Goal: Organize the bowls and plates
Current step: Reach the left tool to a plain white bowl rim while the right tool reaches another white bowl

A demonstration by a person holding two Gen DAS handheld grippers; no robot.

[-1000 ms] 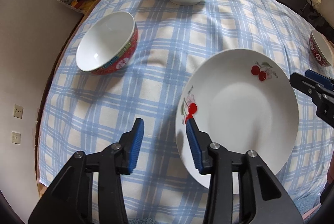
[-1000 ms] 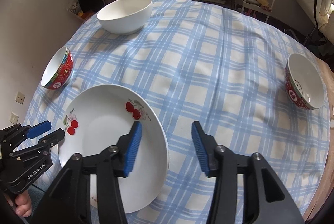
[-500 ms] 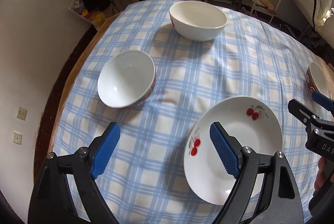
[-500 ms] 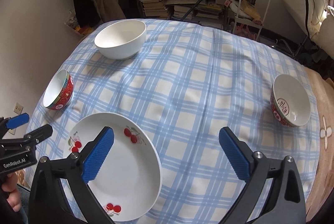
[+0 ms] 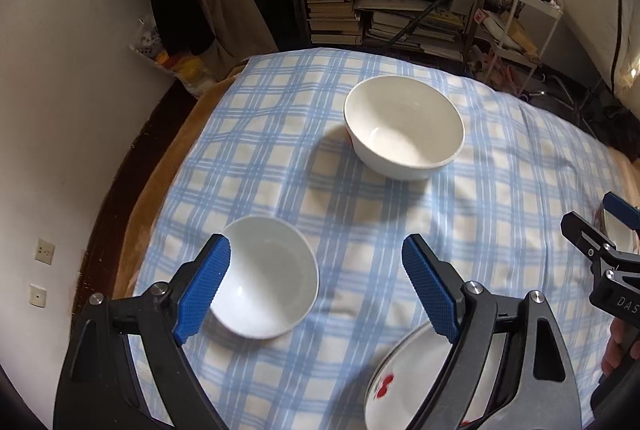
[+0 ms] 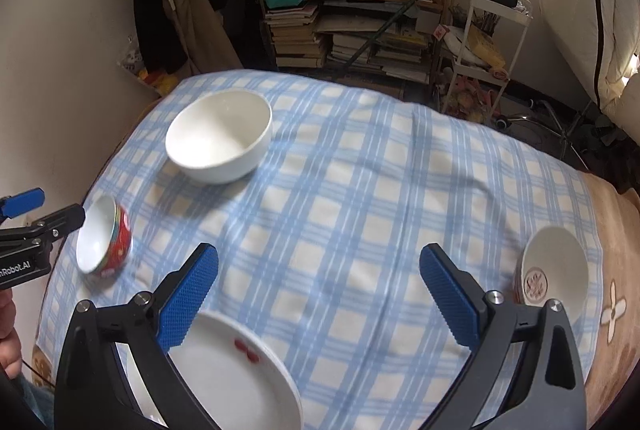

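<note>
A large white bowl (image 5: pixel 404 127) stands at the far side of the checked cloth; it also shows in the right wrist view (image 6: pixel 219 141). A small red-patterned bowl (image 5: pixel 266 282) sits near left, just past my left gripper (image 5: pixel 320 290), which is open and empty; it shows in the right wrist view (image 6: pixel 105 240) too. A white cherry plate (image 5: pixel 404 390) lies near, under my right finger there, and below my right gripper (image 6: pixel 320 302) as well (image 6: pixel 232 378). The right gripper is open and empty. A second small red bowl (image 6: pixel 554 270) sits at the right.
The blue-checked cloth (image 6: pixel 360 197) covers a table with a wall close on the left. Bookshelves (image 6: pixel 352 13) and a white cart (image 6: pixel 488 41) stand behind the far edge. A brown floral cloth edge (image 6: pixel 616 310) shows at the right.
Both grippers have opened wide and pulled up and back from the plate. The views tilted upward, so the room behind the table now shows.
</note>
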